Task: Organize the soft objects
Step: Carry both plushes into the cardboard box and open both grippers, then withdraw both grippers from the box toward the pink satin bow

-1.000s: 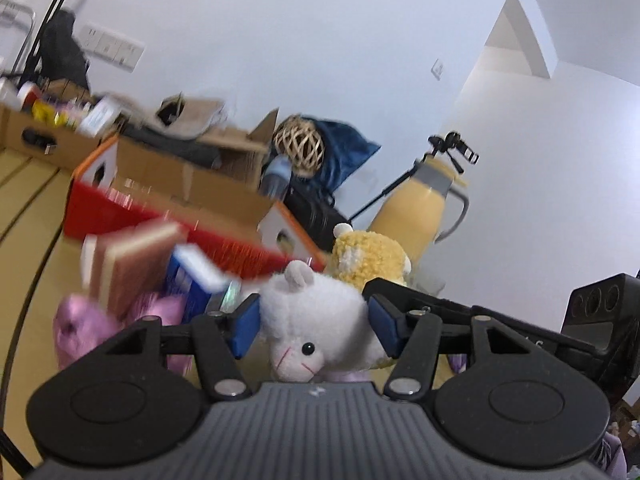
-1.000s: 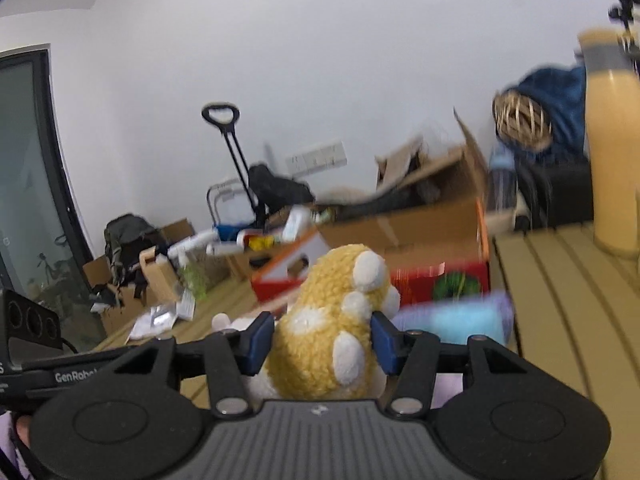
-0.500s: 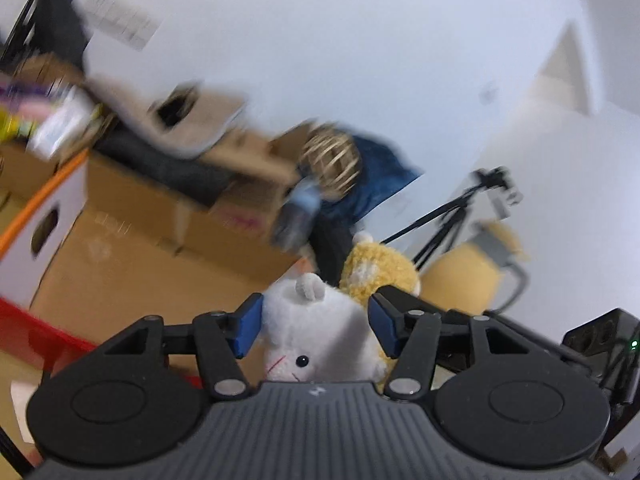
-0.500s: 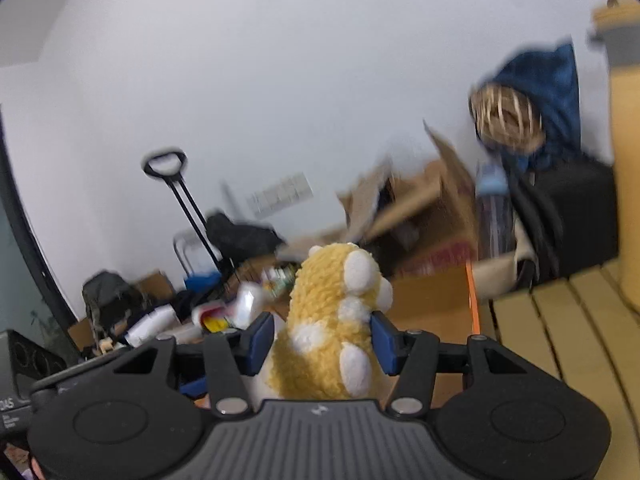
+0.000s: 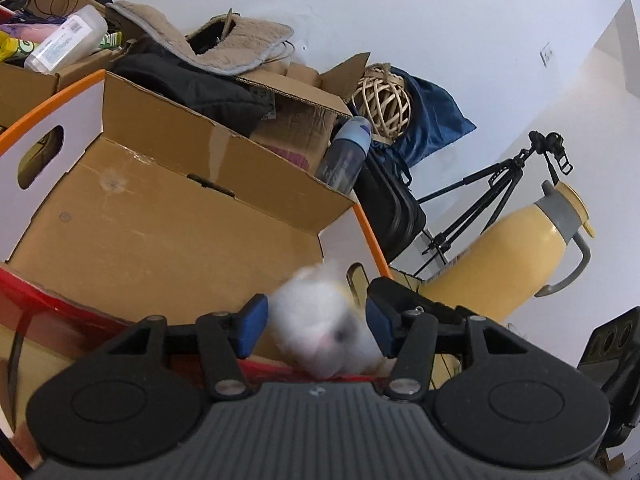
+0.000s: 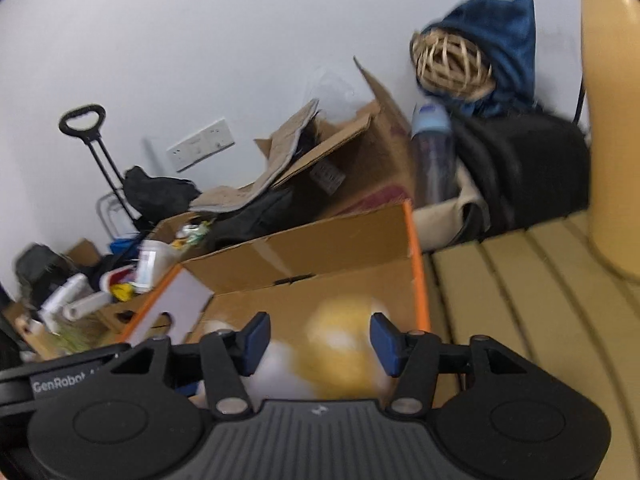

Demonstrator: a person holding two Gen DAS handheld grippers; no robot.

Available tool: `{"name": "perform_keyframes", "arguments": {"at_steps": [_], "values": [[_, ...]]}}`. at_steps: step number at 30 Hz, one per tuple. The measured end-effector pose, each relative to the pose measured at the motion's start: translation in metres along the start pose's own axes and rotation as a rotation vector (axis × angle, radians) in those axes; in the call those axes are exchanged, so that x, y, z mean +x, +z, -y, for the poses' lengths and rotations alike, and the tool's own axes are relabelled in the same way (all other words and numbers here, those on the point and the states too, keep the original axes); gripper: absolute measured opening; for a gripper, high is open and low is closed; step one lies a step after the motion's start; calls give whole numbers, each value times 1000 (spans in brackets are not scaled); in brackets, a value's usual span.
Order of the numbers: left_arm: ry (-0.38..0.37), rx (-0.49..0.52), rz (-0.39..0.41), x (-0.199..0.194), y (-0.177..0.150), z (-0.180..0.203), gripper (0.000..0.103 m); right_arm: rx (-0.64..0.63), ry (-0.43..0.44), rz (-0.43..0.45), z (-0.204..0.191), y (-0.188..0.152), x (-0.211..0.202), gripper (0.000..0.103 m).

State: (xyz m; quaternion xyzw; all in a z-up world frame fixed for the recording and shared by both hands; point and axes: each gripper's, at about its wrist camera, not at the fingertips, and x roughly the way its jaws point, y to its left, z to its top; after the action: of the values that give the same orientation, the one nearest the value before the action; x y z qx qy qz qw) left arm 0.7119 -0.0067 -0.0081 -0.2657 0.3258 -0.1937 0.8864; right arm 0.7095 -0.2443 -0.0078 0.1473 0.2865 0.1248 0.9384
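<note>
My left gripper (image 5: 316,326) is open over the near edge of the open cardboard box (image 5: 168,216). A white plush toy (image 5: 320,328) is blurred between its fingers, loose and dropping toward the box. My right gripper (image 6: 318,342) is open over the same box (image 6: 320,276). A yellow plush toy (image 6: 340,356) is blurred between and below its fingers, also loose, with a bit of the white toy (image 6: 276,372) beside it.
The box has orange-edged white ends with handle holes (image 5: 40,156). Behind it are cluttered cartons (image 5: 304,112), a wicker ball (image 5: 382,100), a water bottle (image 5: 346,152) and a tripod (image 5: 496,192). A yellow thermos (image 5: 516,256) stands on the slatted wooden table (image 6: 520,300).
Both grippers moved forward over the box and opened. The white and yellow plush toys, held half a second ago, are now loose and falling, blurred by motion.
</note>
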Motion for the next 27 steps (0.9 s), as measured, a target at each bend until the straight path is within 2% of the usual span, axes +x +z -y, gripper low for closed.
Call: {"name": "perform_keyframes", "arguments": {"at_steps": [4,9,13,19,23,27], "values": [[2,19,2,-10,-3,2,56,-29,5,33,-3,-3,-15,66],[4,64,61,-41,-2,9,59,-50,1,100,-4,-5,-42,71],[63,142,169,-82,-7,17,65,-78,-8,152,-4,-9,-67,72],[137,229,328,-150,-48,11,77,-128,-17,233,-3,-30,-107,79],[185,265,336,-168,-76,2,80,-132,-6,247,-4,-51,-125,80],[194,345,306,-176,-105,-3,90,-130,26,239,-6,-74,-140,80]]}}
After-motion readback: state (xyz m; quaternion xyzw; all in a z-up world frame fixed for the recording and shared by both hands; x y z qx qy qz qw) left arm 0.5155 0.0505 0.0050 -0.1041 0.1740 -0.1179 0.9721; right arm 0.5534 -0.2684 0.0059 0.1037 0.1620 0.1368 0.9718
